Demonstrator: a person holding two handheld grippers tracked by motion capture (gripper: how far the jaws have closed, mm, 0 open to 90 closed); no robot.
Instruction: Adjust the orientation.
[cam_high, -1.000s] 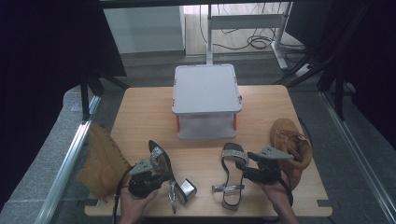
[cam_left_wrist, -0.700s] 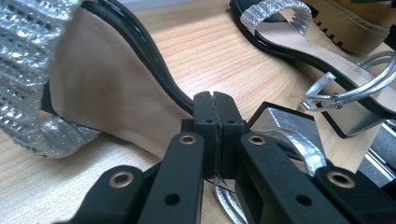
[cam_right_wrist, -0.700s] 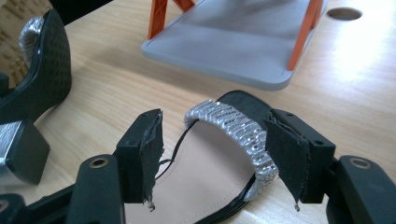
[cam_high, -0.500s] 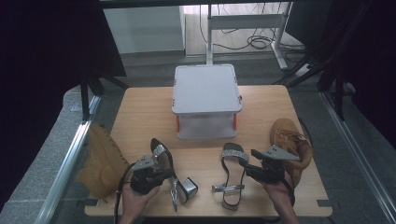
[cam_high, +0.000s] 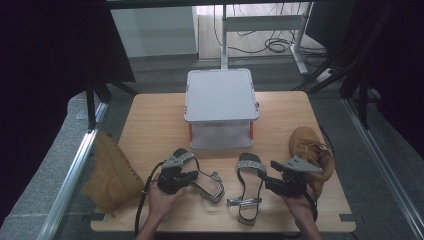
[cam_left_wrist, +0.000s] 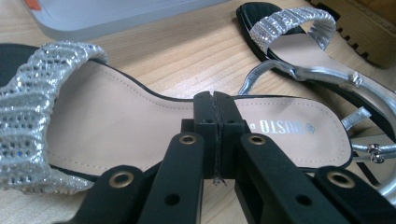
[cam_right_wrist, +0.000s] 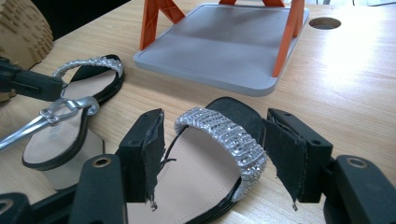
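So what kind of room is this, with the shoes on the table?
Probably a lab or test room, not a shop: the light wooden table stands between black curtains, loose cables lie on the floor behind it, and a person works with black two-jaw grippers beside a grey plastic two-level stand.

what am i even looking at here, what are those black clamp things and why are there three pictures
A person sits at a wooden table holding a hand-operated two-jaw gripper in each hand. One picture comes from a fixed camera above; the other two come from cameras riding on the grippers, looking along their black jaws.

On the table stand a small grey shelf with orange legs, two silver-strapped black sandals, and a tan boot; another tan boot sits off the left edge.

The left gripper is shut, its tips over the left sandal; whether it pinches anything is unclear. The right gripper stands open around the right sandal, not squeezing it.
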